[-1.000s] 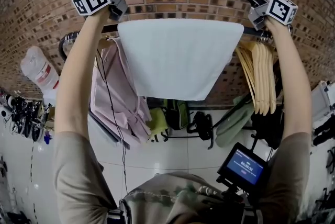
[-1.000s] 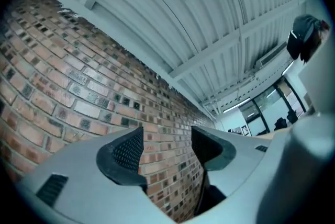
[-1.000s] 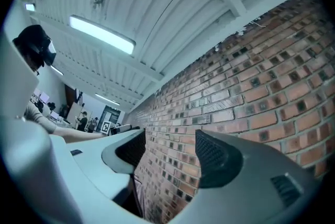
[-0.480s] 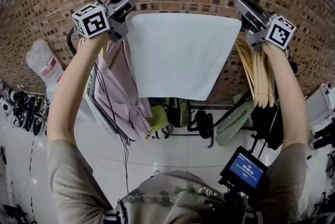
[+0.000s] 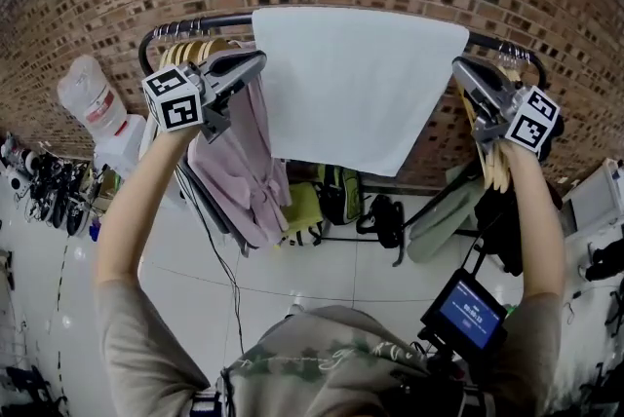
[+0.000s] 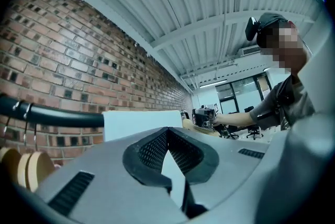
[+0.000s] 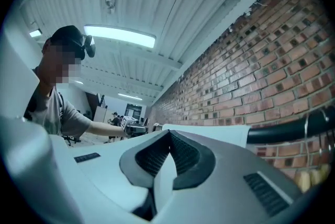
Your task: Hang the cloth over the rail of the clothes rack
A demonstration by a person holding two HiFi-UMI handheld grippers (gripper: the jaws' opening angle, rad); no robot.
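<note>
With the cloth (image 5: 356, 89) draped over the rail (image 5: 195, 23) at twelve o'clock, and the left gripper (image 5: 255, 61) at ten and right gripper (image 5: 460, 66) at two both closed on nothing beside its edges, might slide off frontward (long front fall, back side hidden) or catch on a passing jaw.

Cloth on rail. The cloth (image 5: 356, 89), a plain white rectangle, hung draped over the rail (image 5: 200, 23) of the clothes rack (image 5: 144, 50). Its top fold lay straight along the rail. The front panel fell flat and nearly smooth, and the lower edge hung free. The rail was a dark, round, horizontal tube that showed bare on either side of the cloth and curved downward at its left end. From the left gripper view, the cloth (image 6: 141, 119) covered the rail (image 6: 52, 115) from its near edge onward. The right gripper view showed the cloth (image 7: 209, 133) and rail (image 7: 285, 131) likewise.
</note>
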